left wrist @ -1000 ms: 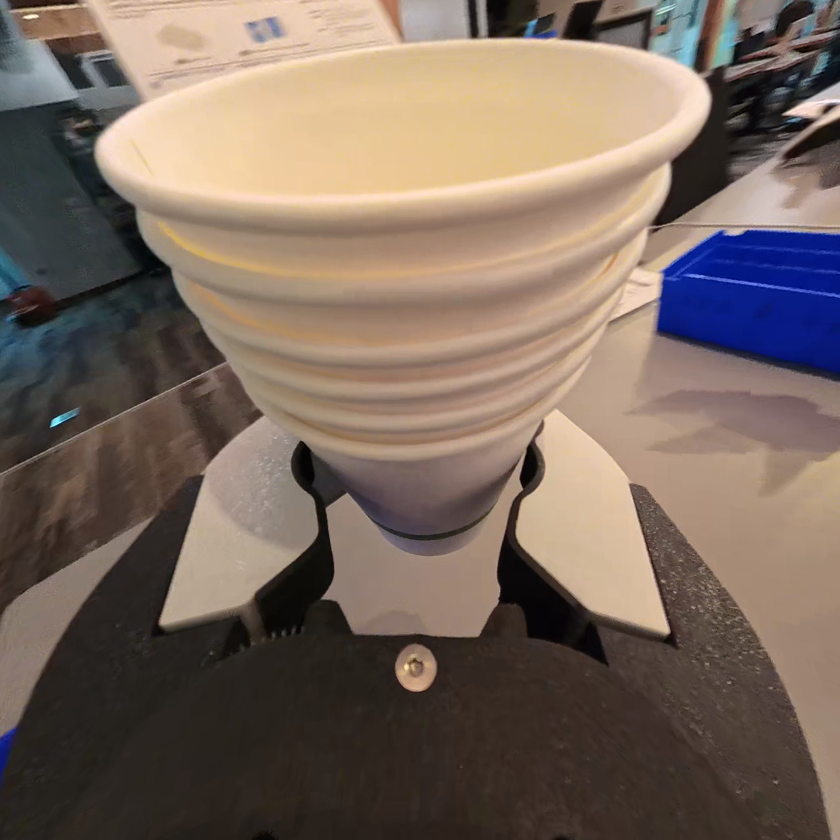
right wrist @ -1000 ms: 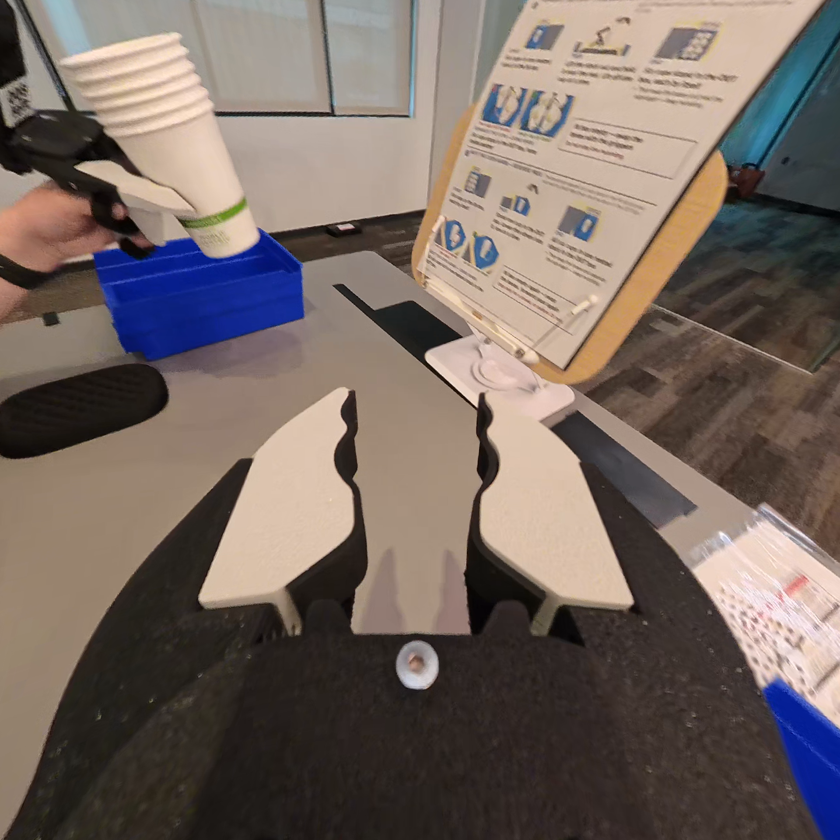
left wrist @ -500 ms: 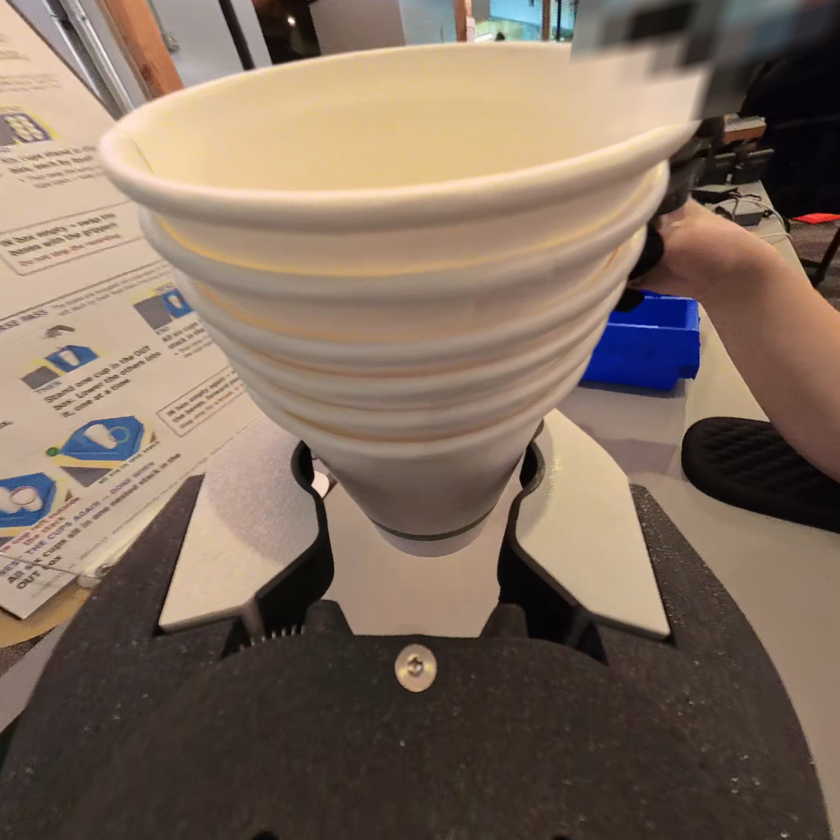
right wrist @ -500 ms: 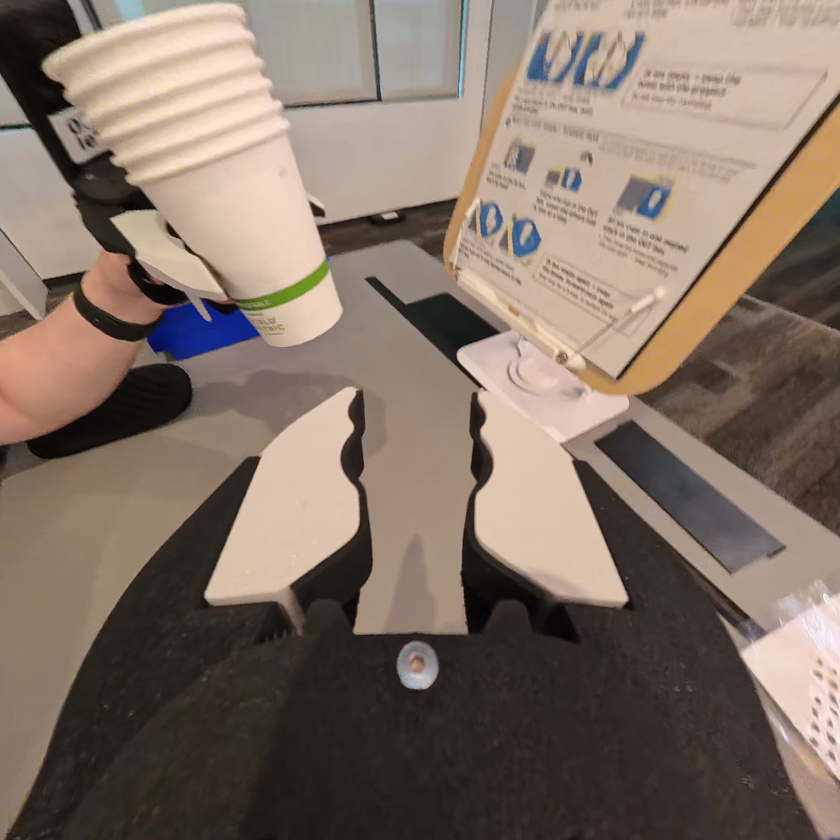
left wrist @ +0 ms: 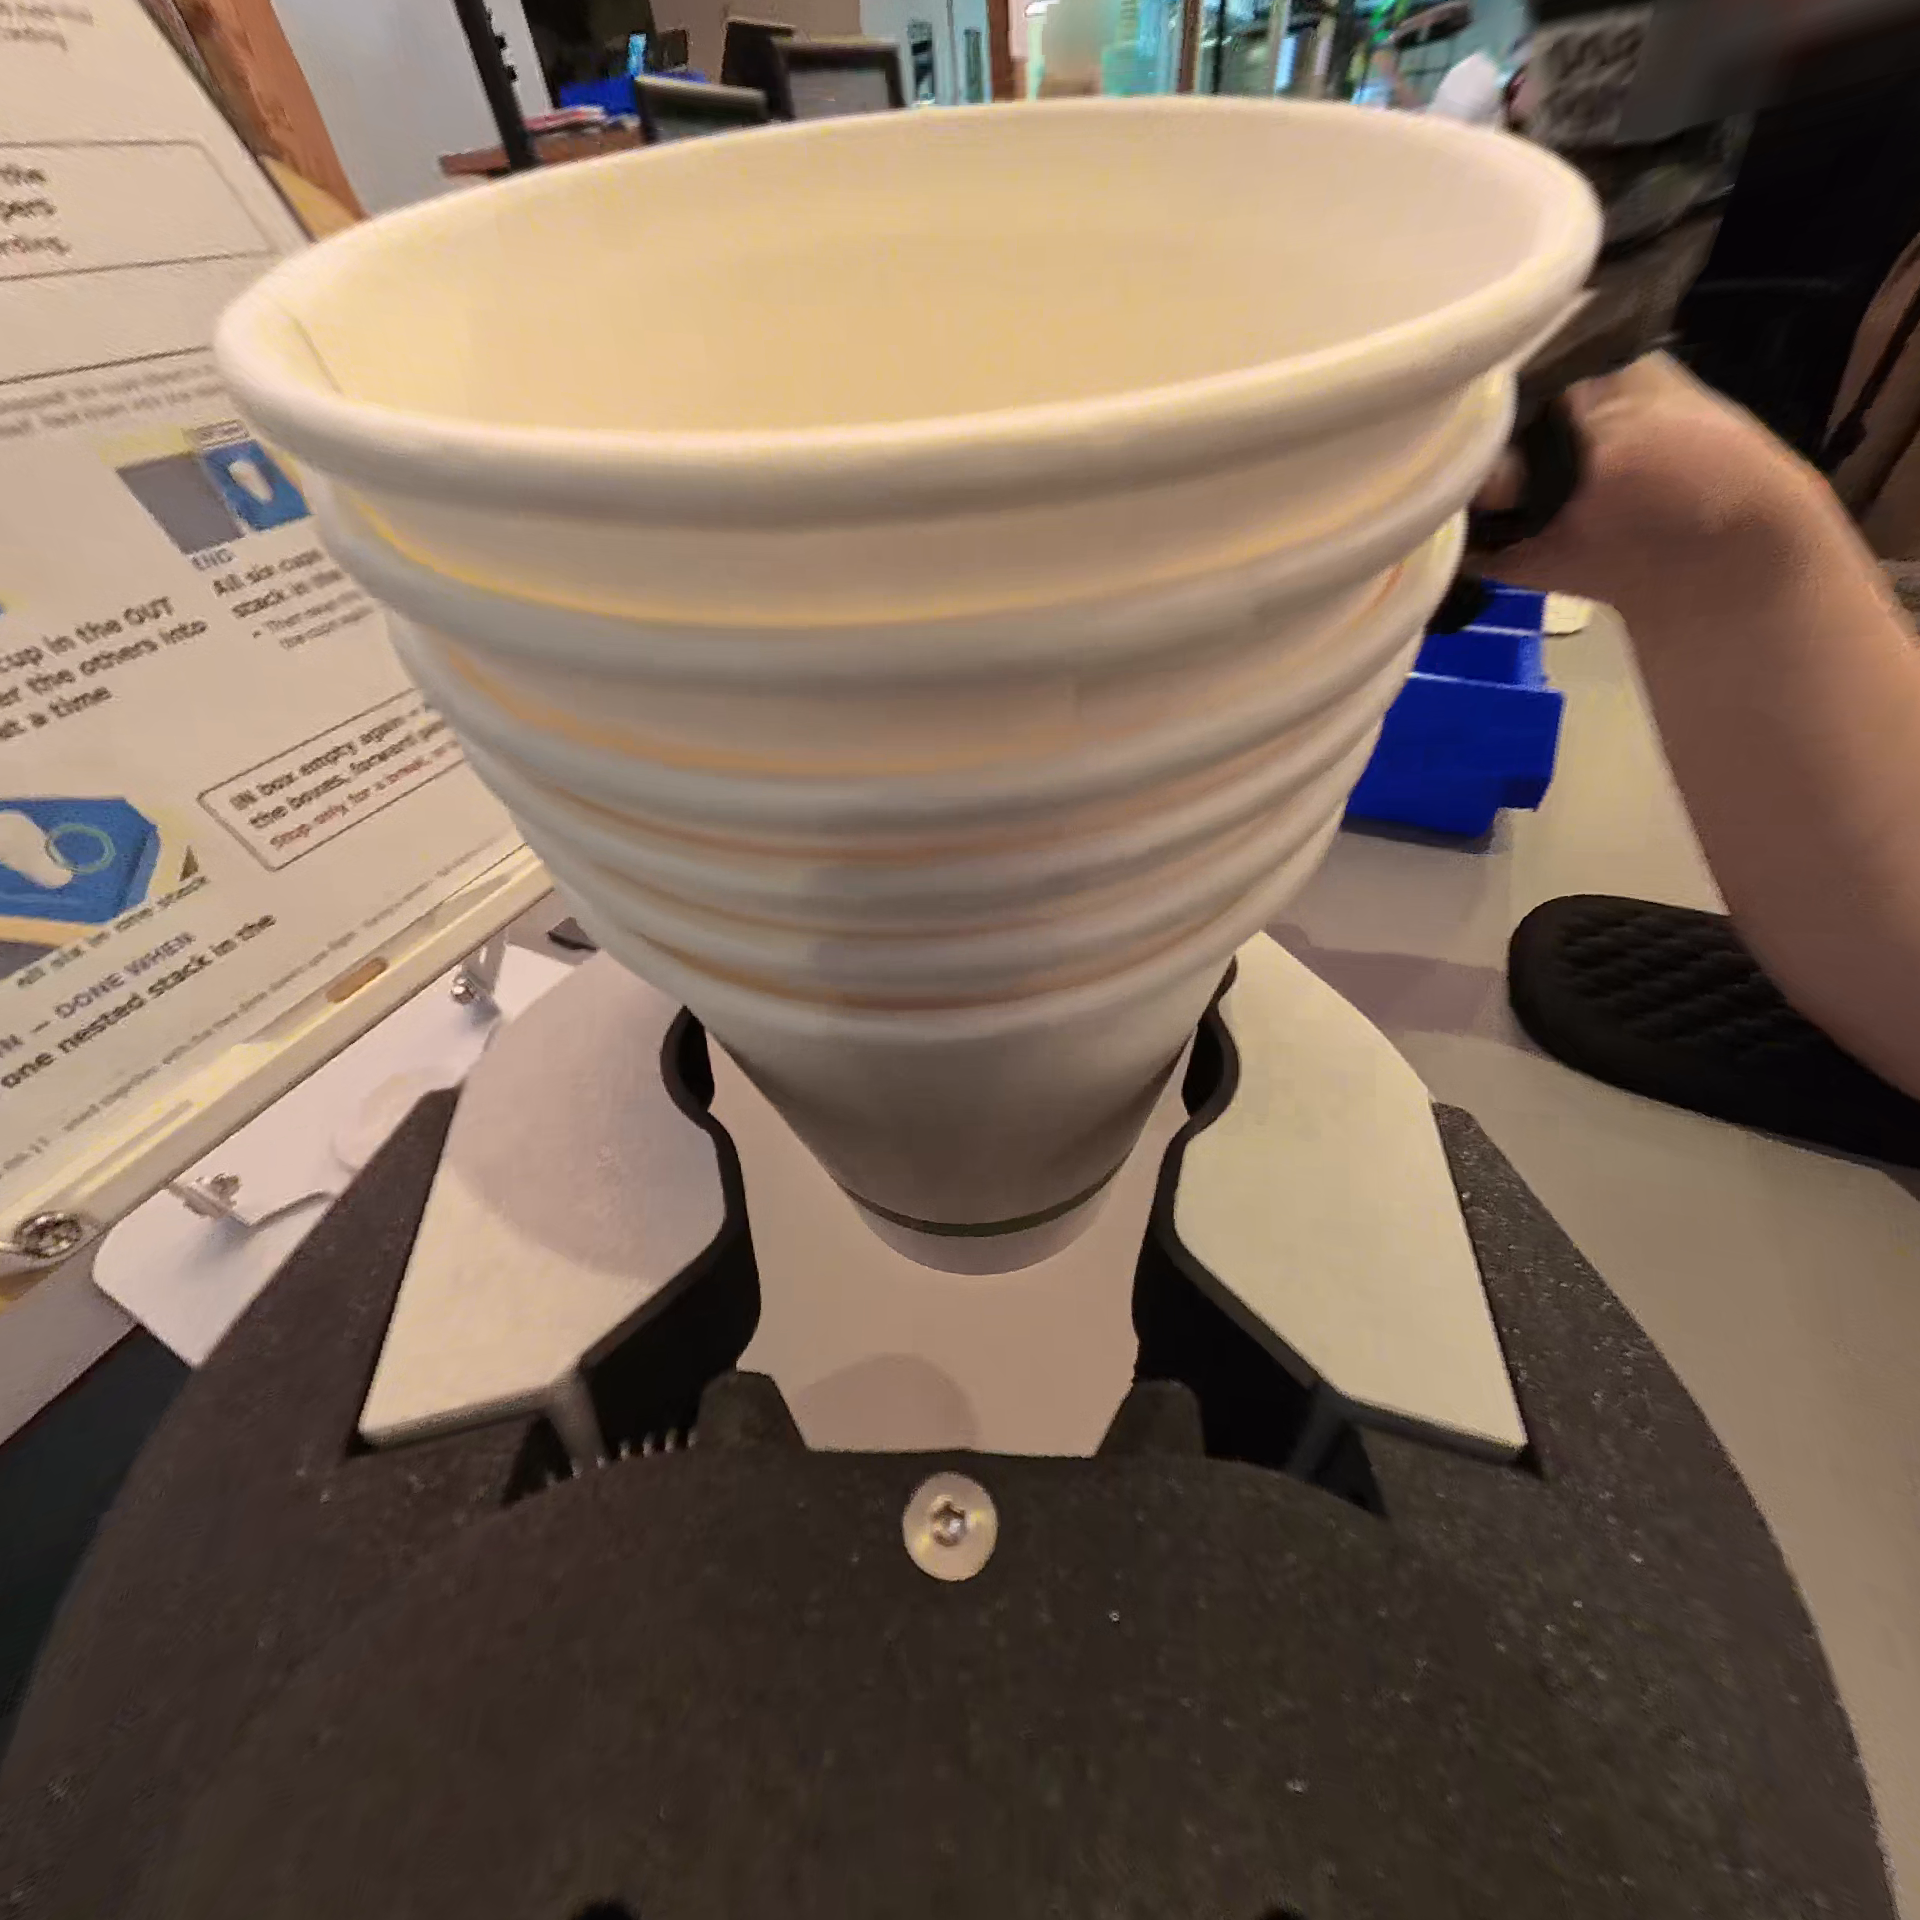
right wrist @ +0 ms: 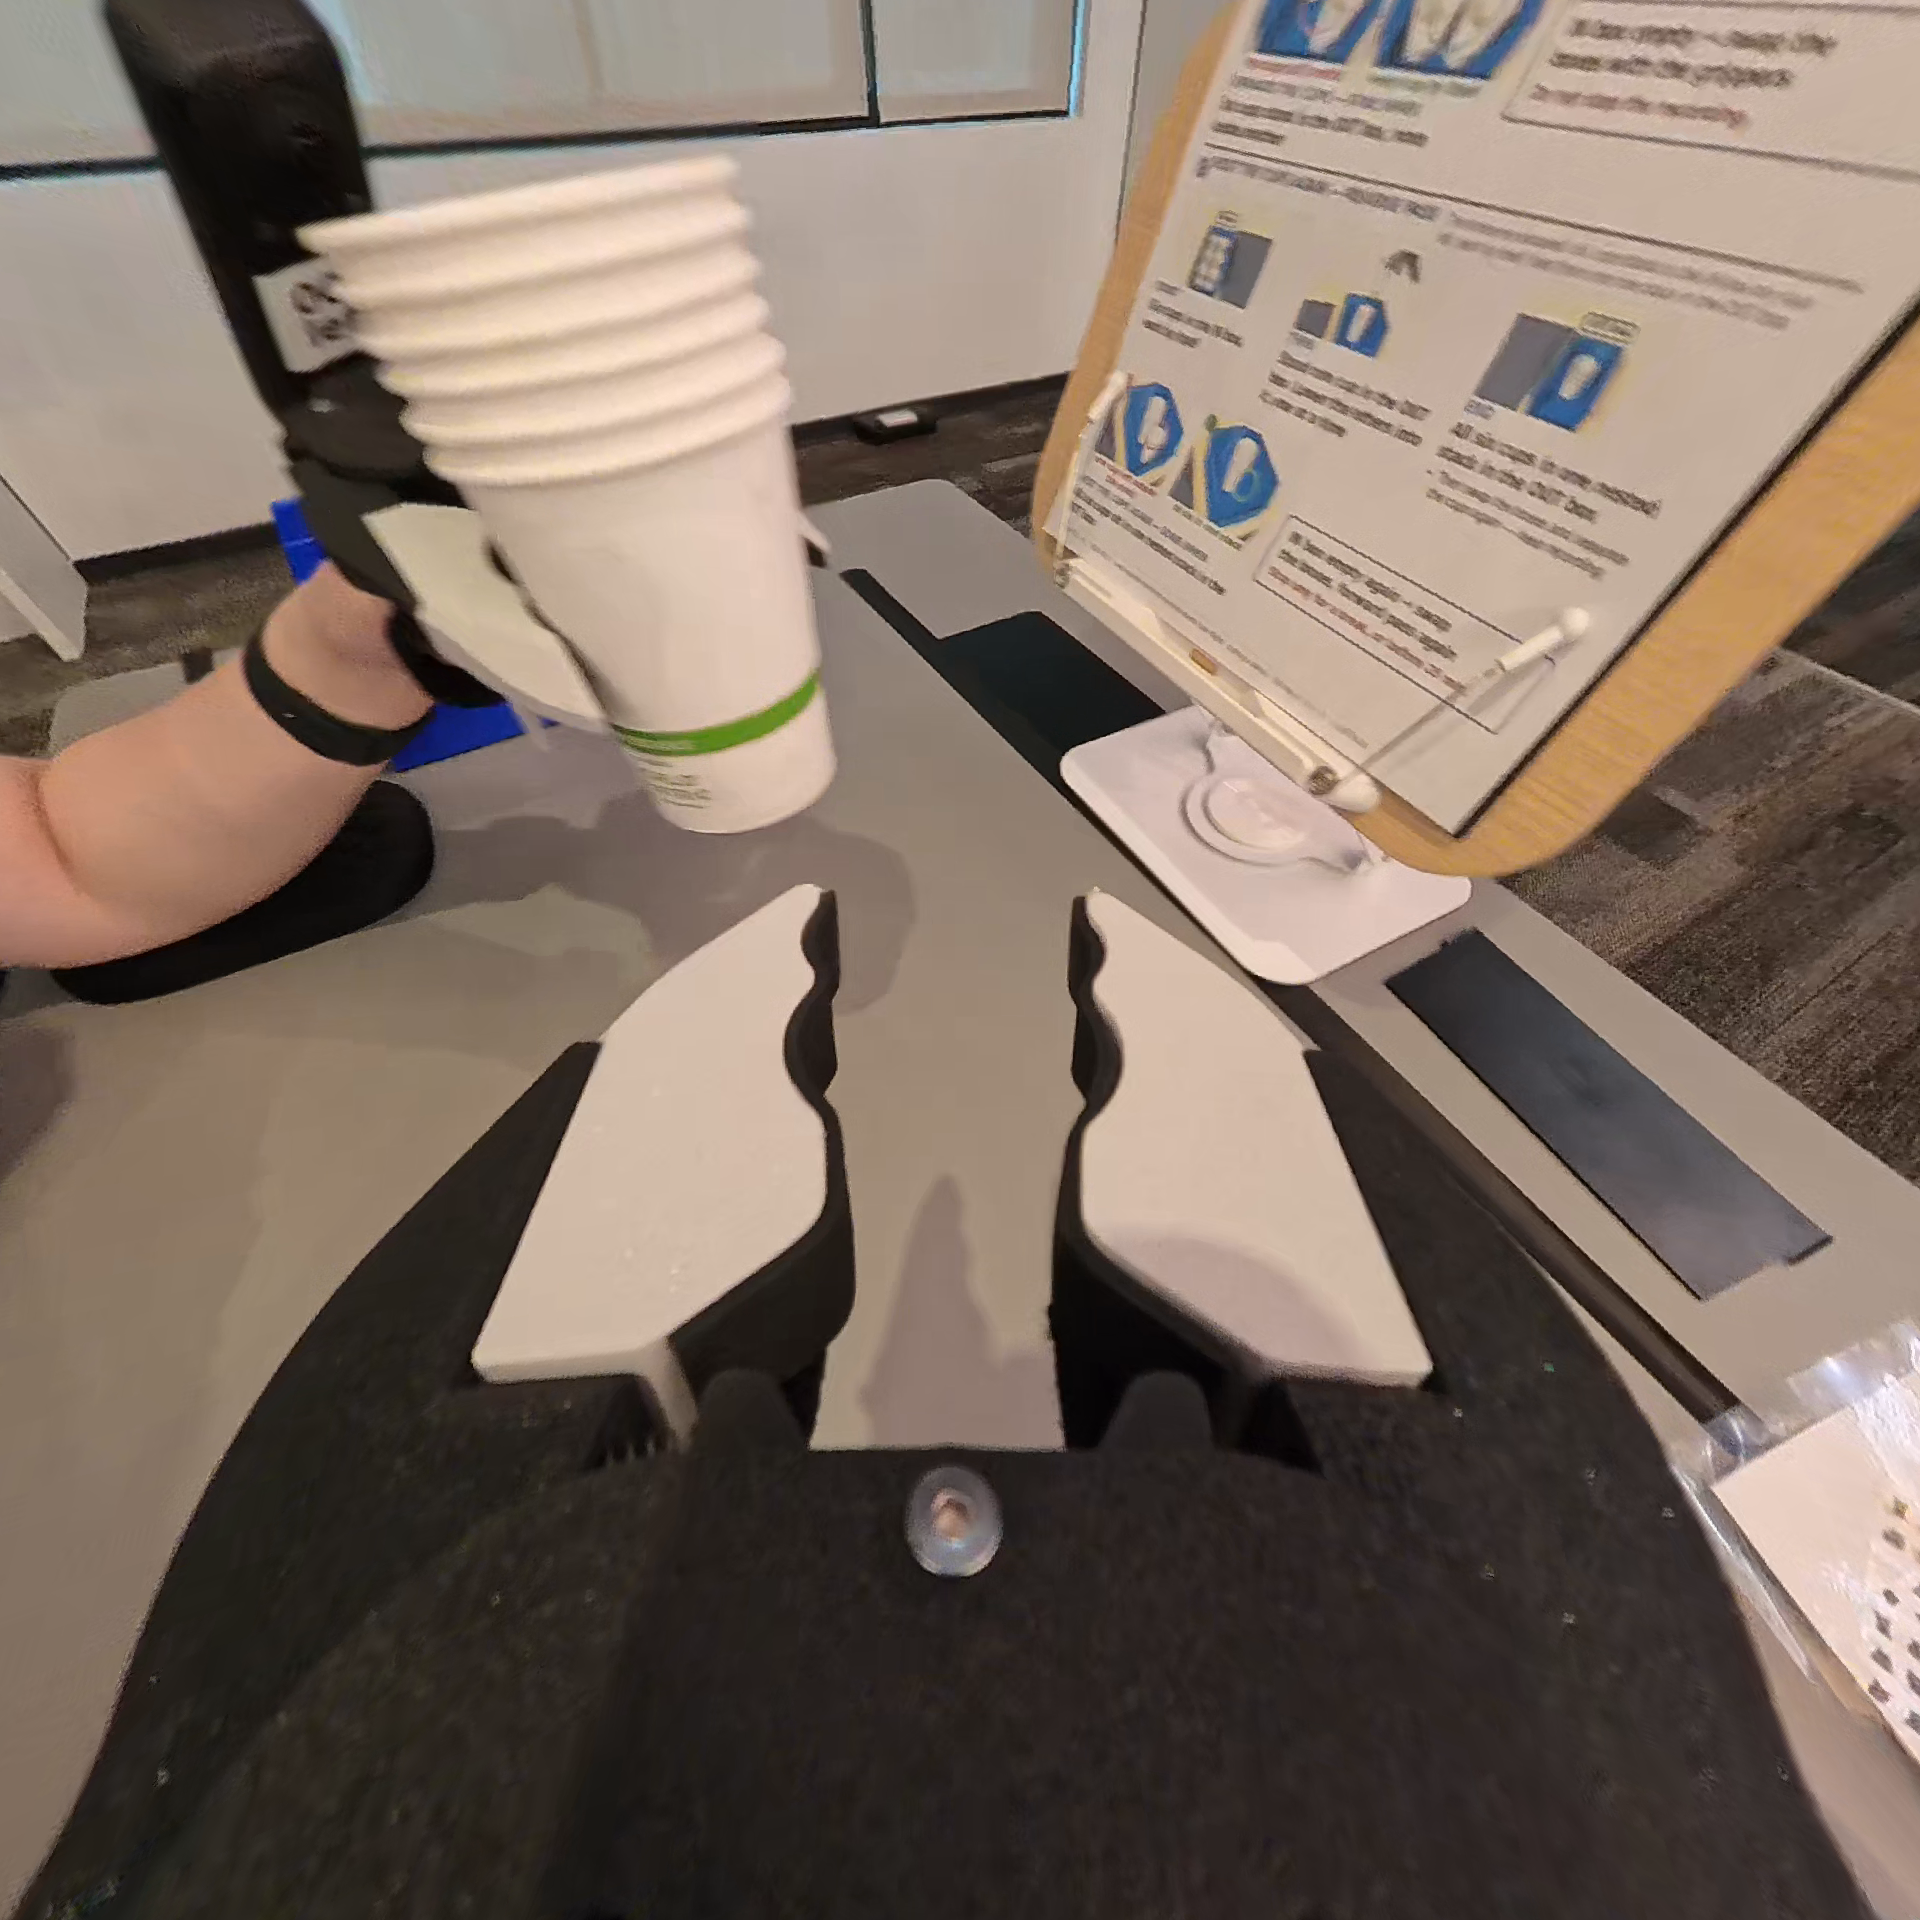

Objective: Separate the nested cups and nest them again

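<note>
The left tongs (left wrist: 951, 1081) grip the cup stack (left wrist: 914, 582) low on the outer cup's wall, below the rims, jaws pressed on either side. Over the last second the stack has swung from far left of the right tongs (right wrist: 951, 997), up by the blue bin (left wrist: 1455, 748), to just ahead of them and a little left, tilted, its base clear of the table (right wrist: 935, 644). The right tongs are part open and hold nothing; their gap has not changed. That suggests the first separation is about to begin: all the cups are still nested, and the free tongs are nearly within reach of the rims.

Ahead and right of the right tongs stands an instruction board (right wrist: 1507, 416) on a white base (right wrist: 1268, 862), close enough to crowd a pull to that side. A black pad (right wrist: 260, 914) lies left, under the person's forearm (right wrist: 156, 821). A clear bag (right wrist: 1829, 1496) sits near right. The top rim faces away from the right tongs, so they will likely need to come round or higher.
</note>
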A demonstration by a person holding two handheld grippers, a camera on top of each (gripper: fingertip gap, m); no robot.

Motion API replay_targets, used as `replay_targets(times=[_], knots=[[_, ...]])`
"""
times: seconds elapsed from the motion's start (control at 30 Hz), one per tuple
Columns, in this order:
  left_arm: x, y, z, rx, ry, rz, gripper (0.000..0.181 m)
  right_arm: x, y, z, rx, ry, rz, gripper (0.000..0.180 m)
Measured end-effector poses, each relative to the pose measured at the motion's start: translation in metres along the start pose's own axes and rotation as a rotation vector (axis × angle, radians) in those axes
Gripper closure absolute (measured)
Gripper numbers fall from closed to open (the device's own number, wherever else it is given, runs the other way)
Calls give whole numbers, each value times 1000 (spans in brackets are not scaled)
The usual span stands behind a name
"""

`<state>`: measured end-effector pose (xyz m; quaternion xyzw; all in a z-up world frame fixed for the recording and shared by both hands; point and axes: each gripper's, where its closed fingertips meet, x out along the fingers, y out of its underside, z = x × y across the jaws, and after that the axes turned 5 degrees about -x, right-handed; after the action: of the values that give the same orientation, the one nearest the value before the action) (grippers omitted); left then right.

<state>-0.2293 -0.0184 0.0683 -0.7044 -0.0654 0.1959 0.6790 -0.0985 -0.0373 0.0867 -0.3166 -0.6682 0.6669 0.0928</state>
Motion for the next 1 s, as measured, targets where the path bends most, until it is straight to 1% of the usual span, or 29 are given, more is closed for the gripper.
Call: replay_targets(times=[0.1, 0.17, 0.27, 0.37, 0.43, 0.57, 0.8, 0.93, 1.0], knots=[[4, 6, 7, -2, -13, 20, 91, 6, -20, 26, -65, -35, 10, 139], [8, 12, 6, -23, 9, 32, 91, 14, -32, 48, -116, -106, 33, 141], [13, 19, 6, -51, 28, 35, 91, 26, -47, 75, -206, -202, 126, 146], [17, 24, 10, -52, 11, 41, 91, 33, -64, 96, -347, -254, 228, 148], [19, 26, 12, -51, 2, 48, 91, 37, -75, 108, -438, -295, 283, 154], [20, 30, 13, -47, -12, 65, 91, 49, -90, 107, -513, -286, 399, 155], [21, 35, 14, 9, -40, 110, 91, 72, -92, 98, -549, -302, 527, 154], [23, 36, 11, 10, -32, 115, 91, 84, -84, 99, -554, -334, 590, 154], [23, 36, 10, 16, -30, 116, 91, 89, -77, 96, -562, -336, 625, 158]])
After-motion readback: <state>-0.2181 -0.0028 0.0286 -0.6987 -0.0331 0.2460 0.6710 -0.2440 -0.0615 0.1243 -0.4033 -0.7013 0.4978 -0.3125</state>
